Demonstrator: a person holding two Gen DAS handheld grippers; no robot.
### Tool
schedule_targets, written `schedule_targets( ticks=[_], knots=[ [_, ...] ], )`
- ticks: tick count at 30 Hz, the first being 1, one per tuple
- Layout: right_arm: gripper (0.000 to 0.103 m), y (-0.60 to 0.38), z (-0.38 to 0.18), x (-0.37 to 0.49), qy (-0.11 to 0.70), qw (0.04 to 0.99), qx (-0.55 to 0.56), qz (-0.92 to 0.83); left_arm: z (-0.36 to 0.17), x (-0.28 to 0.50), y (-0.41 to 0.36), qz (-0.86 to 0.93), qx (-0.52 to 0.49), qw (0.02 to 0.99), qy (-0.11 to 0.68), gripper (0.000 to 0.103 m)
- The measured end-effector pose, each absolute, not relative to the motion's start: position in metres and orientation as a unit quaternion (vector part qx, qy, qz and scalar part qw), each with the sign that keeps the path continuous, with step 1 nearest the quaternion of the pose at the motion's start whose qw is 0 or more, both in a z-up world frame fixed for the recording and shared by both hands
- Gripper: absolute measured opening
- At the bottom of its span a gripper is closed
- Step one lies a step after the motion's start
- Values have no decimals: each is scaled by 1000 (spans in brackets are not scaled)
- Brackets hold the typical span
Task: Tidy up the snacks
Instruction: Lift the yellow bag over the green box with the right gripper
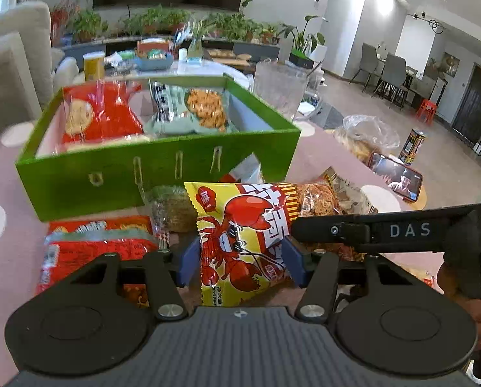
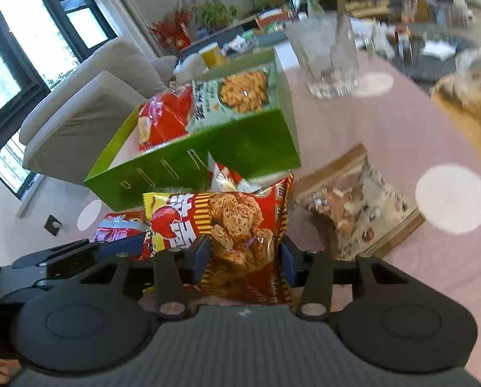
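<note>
Left wrist view. Left gripper (image 1: pixel 240 259): blue pads pinch the yellow end of a crinkly yellow-and-red plastic noodle-snack packet with a red lobster print (image 1: pixel 240 235). The packet's near edge is hidden behind the gripper body. Its long axis runs across the view, left to right, the yellow sealed end at this gripper and the red noodle-picture end off to the right.

Left of the fingers lies a flat red foil snack pack (image 1: pixel 92 248), partly covered by the gripper frame. Ahead stands an open green cardboard box (image 1: pixel 137 174) holding a red crisp bag (image 1: pixel 101 113) and a pale green bag with a noodle picture (image 1: pixel 189 109); both are blurred by glare. To the right, the black side of the other gripper reaches in across the packet, a hand (image 1: pixel 476 316) cut off at the frame edge.

Right wrist view. Right gripper (image 2: pixel 243 258): blue pads close on the red end of the same packet, which bulges between them. The box sits ahead and left, tilted in this view. Right of the fingers a clear bag with brown paper edging (image 2: pixel 360 206) lies on the pink cloth with white dots (image 2: pixel 402 135); its contents are hard to make out. Both grippers point forward and downward.
</note>
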State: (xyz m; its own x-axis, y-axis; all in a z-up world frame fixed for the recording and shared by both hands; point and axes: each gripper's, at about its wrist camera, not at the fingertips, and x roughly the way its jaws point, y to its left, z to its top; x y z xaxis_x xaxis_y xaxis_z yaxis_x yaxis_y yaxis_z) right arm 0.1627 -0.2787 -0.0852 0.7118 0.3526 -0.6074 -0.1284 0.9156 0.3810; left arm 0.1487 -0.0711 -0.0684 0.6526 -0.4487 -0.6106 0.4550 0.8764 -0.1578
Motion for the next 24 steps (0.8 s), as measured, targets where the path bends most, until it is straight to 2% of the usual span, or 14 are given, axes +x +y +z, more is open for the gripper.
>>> schedule_targets(
  ticks=[10, 24],
  knots=[
    [65, -274, -47, 165, 300, 930, 146, 152, -29, 143, -65, -235, 2, 933, 271, 52],
    [65, -269, -27, 209, 270, 939, 137, 161, -3, 187, -75, -207, 21, 947, 245, 52]
  ],
)
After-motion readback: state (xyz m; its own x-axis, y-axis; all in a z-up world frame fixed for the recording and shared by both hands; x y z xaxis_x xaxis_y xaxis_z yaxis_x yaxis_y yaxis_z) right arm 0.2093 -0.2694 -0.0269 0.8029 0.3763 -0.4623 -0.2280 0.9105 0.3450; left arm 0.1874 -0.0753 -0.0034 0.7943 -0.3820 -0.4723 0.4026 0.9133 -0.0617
